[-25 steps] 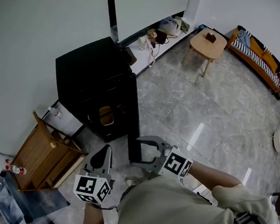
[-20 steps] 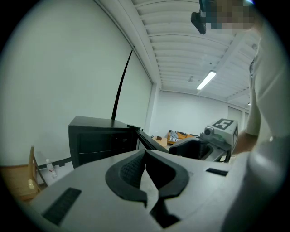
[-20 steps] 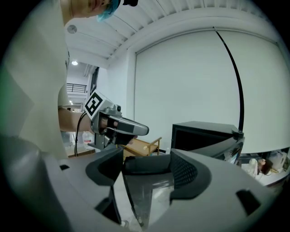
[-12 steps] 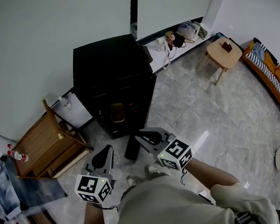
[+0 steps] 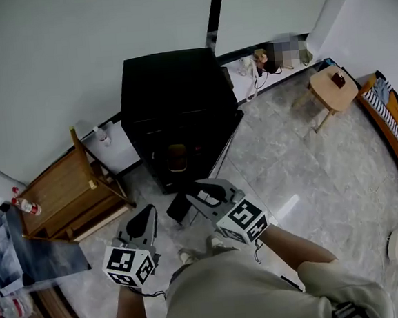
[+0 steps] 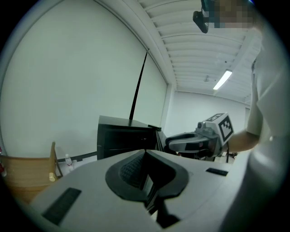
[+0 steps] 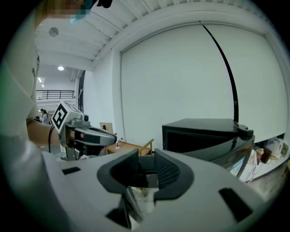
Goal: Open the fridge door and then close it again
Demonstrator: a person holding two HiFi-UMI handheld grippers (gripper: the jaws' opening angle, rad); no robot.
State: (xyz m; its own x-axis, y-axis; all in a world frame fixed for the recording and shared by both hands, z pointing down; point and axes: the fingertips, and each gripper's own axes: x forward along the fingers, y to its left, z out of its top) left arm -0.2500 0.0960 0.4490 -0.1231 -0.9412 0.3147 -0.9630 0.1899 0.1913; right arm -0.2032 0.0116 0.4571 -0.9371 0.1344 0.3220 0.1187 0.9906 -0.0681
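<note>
The black fridge (image 5: pixel 173 102) stands against the white wall, its inside showing at the front. Its door (image 5: pixel 227 145) hangs part-way open, hinged at the right front corner, with the free edge low near my right gripper (image 5: pixel 196 190). I cannot tell whether that gripper touches the door. In the right gripper view my right gripper (image 7: pixel 145 170) shows a narrow gap; its jaws have just been opening, with nothing between them. My left gripper (image 5: pixel 147 218) is held left of the door, shut and empty, its pads (image 6: pixel 131 170) pressed together. The fridge (image 7: pixel 204 131) sits ahead.
A wooden chair (image 5: pixel 64 201) and a small bottle (image 5: pixel 100 136) stand left of the fridge. A cluttered table (image 5: pixel 27 256) is at the lower left. A round wooden stool (image 5: pixel 331 84), a striped sofa (image 5: pixel 393 127) and bags by the wall (image 5: pixel 256 63) lie to the right.
The door has swung from wide open toward the fridge front. My right gripper's jaws, spread wide around the door's edge a second ago, now stand narrow. Both grippers moved closer to the fridge.
</note>
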